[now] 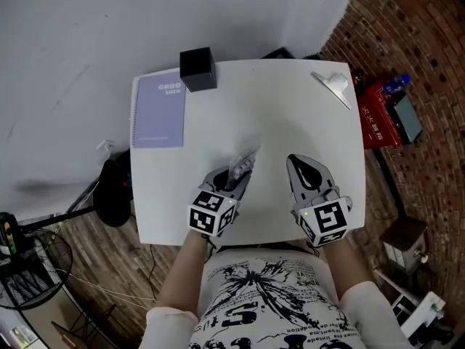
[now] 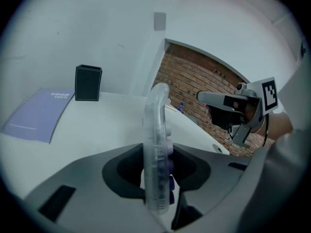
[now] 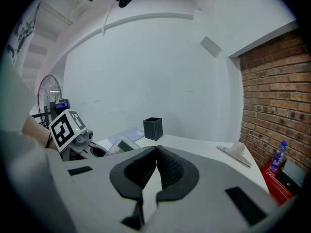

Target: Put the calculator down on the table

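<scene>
- Table (image 1: 290,115) is white, pretty bare in the middle.
- Purple notebook (image 1: 159,110) lies flat at its far left corner, with a black box (image 1: 197,69) just beside it.
- Left gripper (image 1: 232,182) is about half open, clamped on the calculator.
- Right gripper (image 3: 156,152) has its jaws pressed together, nothing in them.
- Clear calculator (image 2: 156,144) stands on edge between the left jaws, over the table's near side.

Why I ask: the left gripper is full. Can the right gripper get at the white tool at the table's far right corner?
Probably yes: the right gripper is shut on nothing, and only bare table lies between it and the white tool. It must open first.
</scene>
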### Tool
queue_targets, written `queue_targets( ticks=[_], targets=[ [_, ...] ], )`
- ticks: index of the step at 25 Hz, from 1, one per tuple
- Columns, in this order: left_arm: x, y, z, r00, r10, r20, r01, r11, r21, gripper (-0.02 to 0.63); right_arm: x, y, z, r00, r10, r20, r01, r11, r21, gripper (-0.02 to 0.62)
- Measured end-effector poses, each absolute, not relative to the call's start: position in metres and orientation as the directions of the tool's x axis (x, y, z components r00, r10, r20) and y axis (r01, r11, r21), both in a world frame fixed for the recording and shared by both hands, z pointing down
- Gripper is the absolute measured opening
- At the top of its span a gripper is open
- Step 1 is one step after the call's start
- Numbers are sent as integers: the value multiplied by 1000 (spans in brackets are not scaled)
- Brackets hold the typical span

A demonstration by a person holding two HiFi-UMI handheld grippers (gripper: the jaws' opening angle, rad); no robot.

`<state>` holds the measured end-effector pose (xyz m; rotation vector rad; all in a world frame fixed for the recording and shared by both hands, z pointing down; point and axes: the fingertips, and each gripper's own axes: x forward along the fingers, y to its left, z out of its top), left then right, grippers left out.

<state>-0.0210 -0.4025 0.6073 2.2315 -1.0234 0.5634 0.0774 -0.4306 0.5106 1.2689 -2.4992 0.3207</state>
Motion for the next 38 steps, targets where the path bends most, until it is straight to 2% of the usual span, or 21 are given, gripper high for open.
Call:
queue_targets(
  ticks=[9, 19, 26, 34, 38],
  targets=[
    [-40, -430, 627, 524, -550, 651, -851, -372, 371, 175, 68, -446, 527, -538, -744, 396, -823, 565, -56, 15],
    [-53, -433, 634, 529, -559, 639, -848, -335, 410, 189, 70, -452, 534, -513, -754, 409, -838, 543, -50, 15],
    [-69, -440, 643, 439, -607, 663, -896, -354, 269, 256, 60, -449, 544, -526, -739, 421, -829, 557, -59, 14],
    [-75, -442, 639, 409, -613, 677, -890, -431, 148, 252, 63, -442, 536, -515, -749, 417, -836, 547, -50, 15],
    [-74, -437, 600, 423, -671, 610, -872, -485, 71, 223, 69, -431, 518, -510, -765, 393, -840, 541, -37, 15]
  ],
)
